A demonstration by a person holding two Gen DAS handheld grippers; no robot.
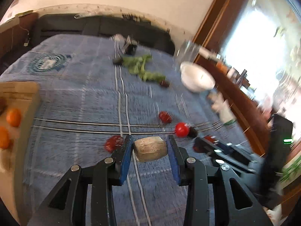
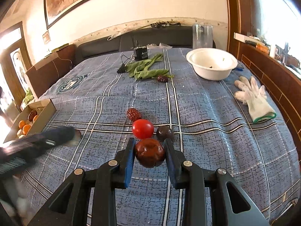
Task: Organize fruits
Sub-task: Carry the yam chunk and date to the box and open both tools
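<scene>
Left gripper (image 1: 150, 146) clamped on a tan nut (image 1: 150, 148); right gripper (image 2: 149, 153) clamped on a date (image 2: 149, 155), tomato (image 2: 143, 128) just beyond.

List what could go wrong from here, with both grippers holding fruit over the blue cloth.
1. The left gripper holds the tan fruit only at its ends; the blurred view suggests fast motion, so it may slip.
2. The right gripper squeezes a dark red jujube close to the cherry tomato and a dark round fruit; a nudge could roll them.
3. The two grippers work close together and could collide.
</scene>
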